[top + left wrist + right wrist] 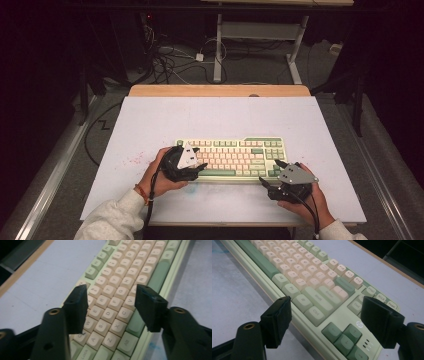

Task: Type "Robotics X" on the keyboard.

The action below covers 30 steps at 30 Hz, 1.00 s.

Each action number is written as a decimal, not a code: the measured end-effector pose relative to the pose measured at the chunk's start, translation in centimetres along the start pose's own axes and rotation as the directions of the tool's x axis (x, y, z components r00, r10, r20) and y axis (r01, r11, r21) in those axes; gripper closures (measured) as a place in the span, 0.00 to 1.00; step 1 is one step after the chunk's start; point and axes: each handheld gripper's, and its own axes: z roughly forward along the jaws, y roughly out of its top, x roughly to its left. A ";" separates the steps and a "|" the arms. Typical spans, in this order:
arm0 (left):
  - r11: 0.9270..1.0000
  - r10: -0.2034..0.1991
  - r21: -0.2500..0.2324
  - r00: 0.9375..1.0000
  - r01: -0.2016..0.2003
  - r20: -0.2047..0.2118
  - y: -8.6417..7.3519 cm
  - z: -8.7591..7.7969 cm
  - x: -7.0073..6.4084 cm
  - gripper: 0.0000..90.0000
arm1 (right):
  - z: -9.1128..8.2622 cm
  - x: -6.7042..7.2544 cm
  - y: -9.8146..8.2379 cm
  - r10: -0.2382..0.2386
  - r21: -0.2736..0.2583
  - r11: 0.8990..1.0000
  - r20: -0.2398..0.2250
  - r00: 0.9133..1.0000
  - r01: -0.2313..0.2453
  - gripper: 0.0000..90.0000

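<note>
A pale green keyboard [235,155] with cream and green keys lies on the white table top, near its front. My left gripper [200,167] hovers over the keyboard's left end, pointing right; in the left gripper view it [111,305] stands open above the letter keys [117,277], nothing between its jaws. My right gripper [270,171] sits at the keyboard's front right corner. In the right gripper view it [329,320] is open, one jaw in front of the keyboard [299,270] and the other over its right end by the arrow keys [344,337].
The white sheet [200,115] covers the table, with a wooden strip [220,90] along its far edge. Faint red specks [134,160] mark the sheet left of the keyboard. Cables [165,60] and another desk's legs [218,50] stand on the floor beyond.
</note>
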 end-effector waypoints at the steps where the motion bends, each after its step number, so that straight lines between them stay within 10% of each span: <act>1: 1.000 0.000 -0.004 1.000 0.000 -0.008 -0.1 -0.1 0.0 0.41 | 0.0 0.0 0.0 0.002 0.000 1.000 0.000 1.000 -0.002 0.28; 20: 1.000 -0.019 -0.010 0.998 0.019 -0.067 -2.7 -1.2 0.3 0.22 | -0.2 -0.2 -0.1 0.010 -0.001 1.000 0.003 1.000 -0.010 0.30; 30: 1.000 -0.023 0.004 0.994 0.024 -0.105 -4.0 -1.9 0.4 0.22 | -0.5 -0.6 -0.1 0.024 -0.002 1.000 -0.043 0.999 -0.024 0.59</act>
